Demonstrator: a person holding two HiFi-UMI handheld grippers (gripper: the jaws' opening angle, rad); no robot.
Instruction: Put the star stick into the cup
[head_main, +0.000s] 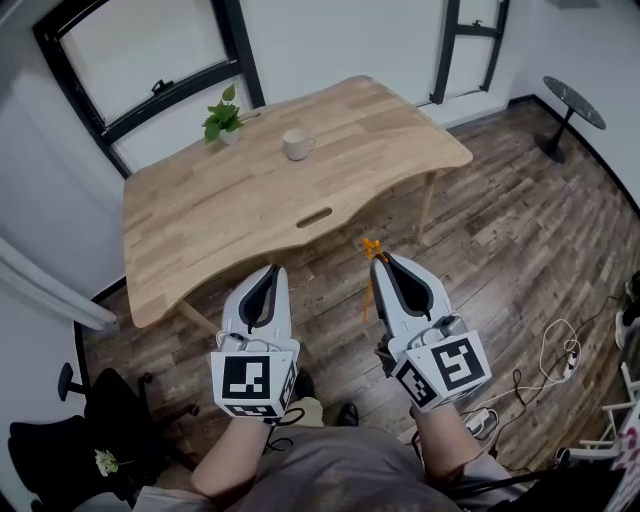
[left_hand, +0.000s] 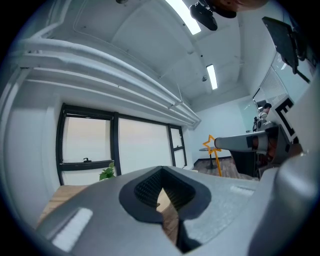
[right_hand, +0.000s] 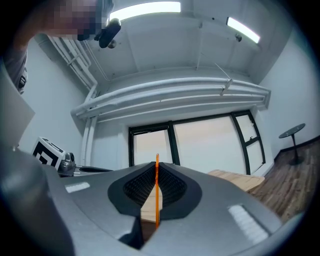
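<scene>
A thin orange star stick (head_main: 369, 272) is pinched in my right gripper (head_main: 379, 260), star end up, held over the wood floor in front of the table. In the right gripper view the stick (right_hand: 157, 192) runs straight up between the shut jaws of that gripper (right_hand: 156, 167). The white cup (head_main: 296, 144) stands upright at the far middle of the wooden table (head_main: 200, 215), well away from both grippers. My left gripper (head_main: 272, 270) is beside the right one, shut and empty (left_hand: 162, 172). In the left gripper view, the star stick (left_hand: 214, 149) shows off to the right.
A small potted plant (head_main: 222, 116) stands on the table left of the cup. The table has a slot (head_main: 314, 216) near its front edge. A black chair (head_main: 95, 400) is at lower left, a round black side table (head_main: 574, 101) at far right, and cables (head_main: 555, 355) lie on the floor.
</scene>
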